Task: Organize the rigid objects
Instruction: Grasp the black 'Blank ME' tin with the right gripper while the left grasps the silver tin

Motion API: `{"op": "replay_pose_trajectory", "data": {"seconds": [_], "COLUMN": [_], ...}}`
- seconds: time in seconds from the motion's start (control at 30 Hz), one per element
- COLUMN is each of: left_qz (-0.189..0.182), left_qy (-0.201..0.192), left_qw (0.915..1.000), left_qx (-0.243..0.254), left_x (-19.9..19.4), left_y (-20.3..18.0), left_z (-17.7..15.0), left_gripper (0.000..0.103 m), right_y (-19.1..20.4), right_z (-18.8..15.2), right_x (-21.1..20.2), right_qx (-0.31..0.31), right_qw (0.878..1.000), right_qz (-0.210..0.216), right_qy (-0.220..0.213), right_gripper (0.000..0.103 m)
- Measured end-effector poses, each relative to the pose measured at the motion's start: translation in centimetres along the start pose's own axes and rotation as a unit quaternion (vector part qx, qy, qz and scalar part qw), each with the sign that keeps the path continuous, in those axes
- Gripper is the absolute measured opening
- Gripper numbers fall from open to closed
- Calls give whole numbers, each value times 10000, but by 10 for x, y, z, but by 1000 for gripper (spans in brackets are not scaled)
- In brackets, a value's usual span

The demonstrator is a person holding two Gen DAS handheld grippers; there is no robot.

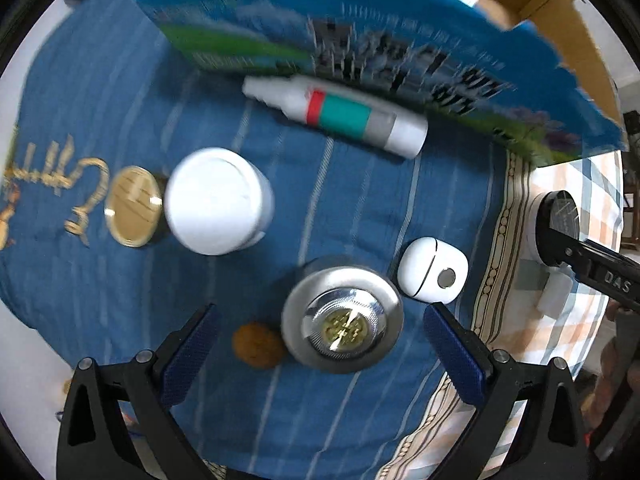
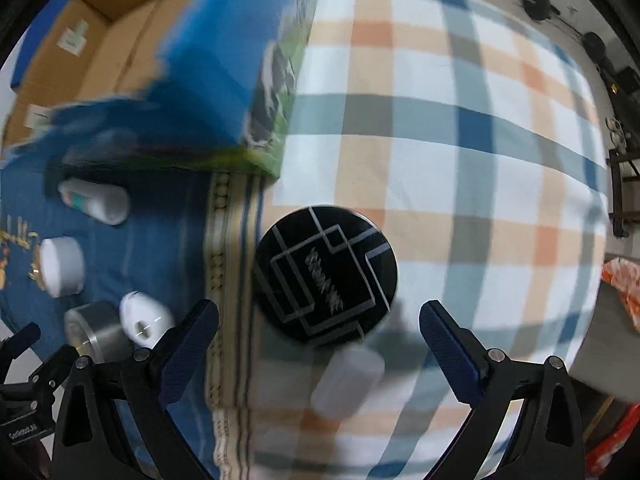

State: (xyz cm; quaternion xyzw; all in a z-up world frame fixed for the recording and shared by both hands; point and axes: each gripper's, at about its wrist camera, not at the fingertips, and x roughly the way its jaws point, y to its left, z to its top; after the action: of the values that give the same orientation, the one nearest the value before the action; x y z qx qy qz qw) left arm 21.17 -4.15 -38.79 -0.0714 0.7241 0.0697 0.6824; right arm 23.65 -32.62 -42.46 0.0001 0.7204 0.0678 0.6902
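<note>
Checked bedsheet (image 2: 440,128) carries blue cloth (image 1: 120,100), black disc (image 2: 326,276)

Brushed metal tin (image 1: 342,314), glossy black lid (image 2: 326,276)

On my left view: tin (image 1: 342,314) between nut (image 1: 258,345) at left and case (image 1: 433,270) at right; jar (image 1: 218,200) behind, coin (image 1: 134,206) left of it; tube (image 1: 336,114) lies before box (image 1: 360,52).

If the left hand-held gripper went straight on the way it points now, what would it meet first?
Most likely the silver round tin, which sits centred between the open fingers of the left hand-held gripper. The small brown nut-like object lies just beside that line. Depth is hard to judge.
</note>
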Motion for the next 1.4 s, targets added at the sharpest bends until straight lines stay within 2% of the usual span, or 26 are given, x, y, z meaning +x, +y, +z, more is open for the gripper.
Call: {"op": "replay_pose_trajectory", "data": {"seconds": [0.07, 0.1, 0.2, 0.27, 0.3, 0.5, 0.7, 0.83, 0.97, 1.07, 1.27, 1.4], "left_qz": [-55, -63, -9, -25, -15, 135, 288, 76, 112, 107, 269, 155], "left_qy": [131, 195, 467, 535, 532, 459, 532, 602, 513, 437, 131, 81], "left_qw": [9999, 9998, 9989, 9985, 9985, 9987, 9977, 9981, 9985, 9988, 9985, 9978], "left_qx": [-46, -43, 64, 118, 112, 164, 292, 136, 165, 189, 468, 640], "left_x": [13, 18, 37, 46, 49, 72, 83, 92, 100, 92, 62, 45], "left_y": [-1, -2, -10, -13, -14, -22, -40, -43, -45, -44, -50, -54], "left_z": [3, 4, 5, 4, 3, -6, -11, -2, -8, -14, -39, -52], "left_gripper": [103, 103, 102, 85, 69, 70, 71, 69, 69, 69, 69, 69], "right_y": [-1, -3, -4, -8, -10, -9, 2, 1, 4, 6, -10, -9], "right_z": [6, 9, 10, 6, 2, -44, -83, -92, -95, -94, -94, -104], "right_x": [14, 21, 24, 26, 27, 36, 49, 45, 51, 49, 34, 9], "right_qx": [5, 22, 37, 123, 166, 275, 143, 210, 168, 191, 428, 721], "right_qw": [9999, 9998, 9999, 9997, 9994, 9960, 9954, 9951, 9938, 9939, 9952, 9955], "right_qz": [-12, 77, -32, 70, 108, 216, -79, -192, -336, -433, -331, -83], "right_qy": [131, 179, 88, 212, 283, 828, 943, 951, 1042, 992, 816, 612], "right_gripper": [98, 90, 78, 78, 78, 78, 79, 81, 83, 78, 77, 77]}}
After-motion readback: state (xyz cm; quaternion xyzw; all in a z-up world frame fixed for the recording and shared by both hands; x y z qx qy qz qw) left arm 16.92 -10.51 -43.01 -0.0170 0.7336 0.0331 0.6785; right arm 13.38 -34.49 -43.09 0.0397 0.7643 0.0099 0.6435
